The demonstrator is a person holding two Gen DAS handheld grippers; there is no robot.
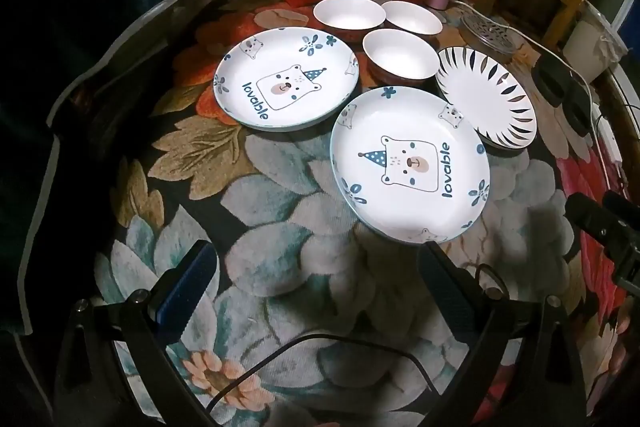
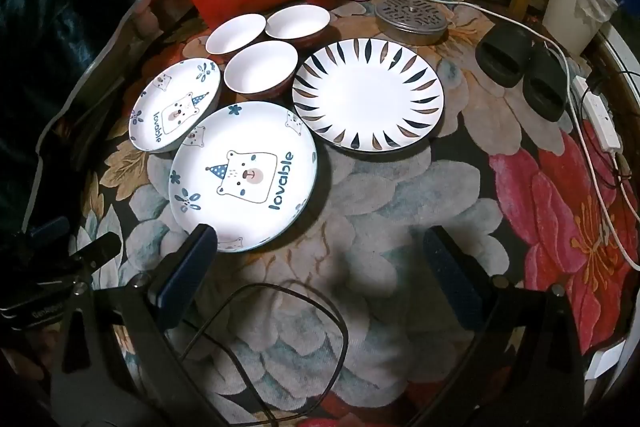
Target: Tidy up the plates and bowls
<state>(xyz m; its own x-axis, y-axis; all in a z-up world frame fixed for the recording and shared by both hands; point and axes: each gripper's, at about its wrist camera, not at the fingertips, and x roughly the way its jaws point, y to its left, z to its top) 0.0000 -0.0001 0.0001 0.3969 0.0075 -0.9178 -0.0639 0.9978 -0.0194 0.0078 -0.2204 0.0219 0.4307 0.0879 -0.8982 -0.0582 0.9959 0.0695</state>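
Both claws, your left gripper point(image 1: 316, 267) and right gripper point(image 2: 320, 251), gape wide, holding nothing; nothing stacked yet: striped plate point(image 2: 368, 95), near bear plate point(image 2: 244, 175), far bear plate point(image 2: 176, 111), three bowls point(image 2: 262, 67) all separate on the floral cloth point(image 2: 400, 195)

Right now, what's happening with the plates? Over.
Left tool and right tool open, empty. Two white bear-print plates, leaf-rimmed white plate, three white bowls unstacked. Black cable trails underneath.
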